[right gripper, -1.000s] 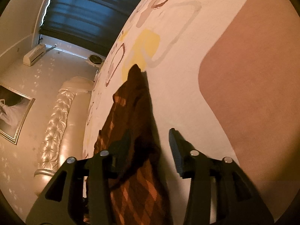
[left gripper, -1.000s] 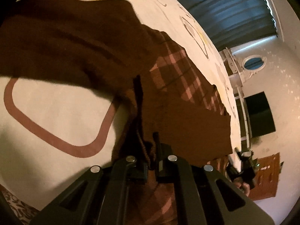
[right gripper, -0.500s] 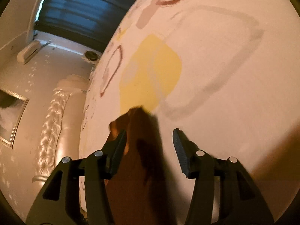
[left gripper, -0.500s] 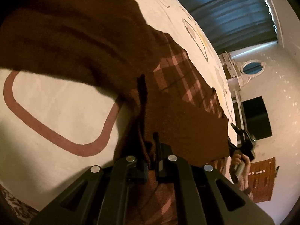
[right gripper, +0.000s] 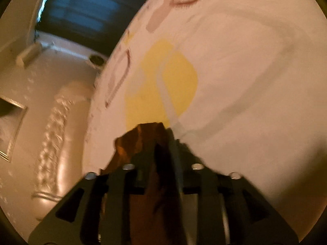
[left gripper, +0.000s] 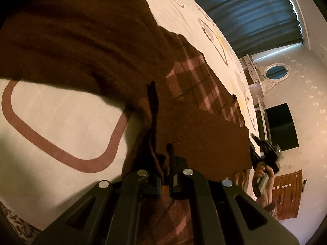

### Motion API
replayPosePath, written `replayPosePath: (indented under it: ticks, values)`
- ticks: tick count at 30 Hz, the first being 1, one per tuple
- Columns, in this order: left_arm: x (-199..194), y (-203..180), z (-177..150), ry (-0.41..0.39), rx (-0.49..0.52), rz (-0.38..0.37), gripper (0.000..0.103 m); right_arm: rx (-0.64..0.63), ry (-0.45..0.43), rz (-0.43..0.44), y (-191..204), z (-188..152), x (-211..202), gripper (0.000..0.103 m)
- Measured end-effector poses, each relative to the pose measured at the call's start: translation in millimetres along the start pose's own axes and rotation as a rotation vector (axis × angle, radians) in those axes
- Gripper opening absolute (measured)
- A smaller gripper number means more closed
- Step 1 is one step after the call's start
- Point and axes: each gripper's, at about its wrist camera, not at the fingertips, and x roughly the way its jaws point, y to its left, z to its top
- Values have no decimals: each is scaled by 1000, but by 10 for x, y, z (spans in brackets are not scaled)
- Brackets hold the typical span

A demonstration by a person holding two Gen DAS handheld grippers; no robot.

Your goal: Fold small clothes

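A brown knit garment [left gripper: 114,47] with a pink check pattern lies spread on the patterned bed sheet [left gripper: 61,122]. My left gripper [left gripper: 163,163] is shut on a bunched edge of it near the bottom of the left wrist view. In the blurred right wrist view my right gripper [right gripper: 161,151] has its fingers close together around a corner of the same garment [right gripper: 143,138]. The right gripper with the hand holding it also shows in the left wrist view [left gripper: 265,153], at the garment's far corner.
The sheet [right gripper: 245,81] is cream with yellow, pink and brown shapes. A padded headboard [right gripper: 51,143] stands at the left of the right wrist view. Dark curtains [left gripper: 245,10], a dark screen [left gripper: 282,126] and a wooden door [left gripper: 286,194] are beyond the bed.
My right gripper moved forward along the garment to its far corner and closed on it. My left gripper stayed shut on the garment's edge and barely moved.
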Motion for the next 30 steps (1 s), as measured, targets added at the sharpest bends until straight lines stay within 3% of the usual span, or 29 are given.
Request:
replayPosePath:
  ticks: [3, 7, 9, 10, 12, 13, 15, 17, 19, 22, 26, 30]
  values:
    - [4, 1, 2, -1, 0, -2, 5, -37, 3, 82, 93, -298, -268, 31]
    - [12, 5, 8, -3, 4, -3, 6, -58, 93, 177, 153, -761, -359, 31]
    - [12, 4, 11, -4, 7, -4, 6, -83, 163, 110, 79, -943, -268, 29]
    - [10, 5, 12, -5, 12, -4, 6, -114, 165, 62, 45, -993, -234, 15]
    - [4, 0, 16, -4, 19, -7, 6, -151, 145, 35, 10, -1017, -222, 9]
    - [-12, -9, 17, -4, 23, -12, 6, -118, 145, 44, -1, -1007, -239, 11]
    - [-57, -41, 10, -9, 42, -4, 8, -92, 141, 53, 53, -1012, -295, 29]
    - [-162, -108, -17, -22, 96, 22, 16, -123, 114, 48, 190, -1072, -373, 51]
    - [-292, -147, -46, -45, 144, 46, 40, -180, 87, 33, 336, -1174, -461, 54]
    - [-641, -81, -89, -119, 185, 78, 64, -207, 88, 47, 446, -1300, -501, 57]
    - [-1133, 308, -85, -192, 127, 77, 70, -206, 101, 65, 529, -1448, -450, 57]
    - [-1653, 978, -57, -264, -12, 102, 73, -216, 124, 70, 609, -1592, -397, 57]
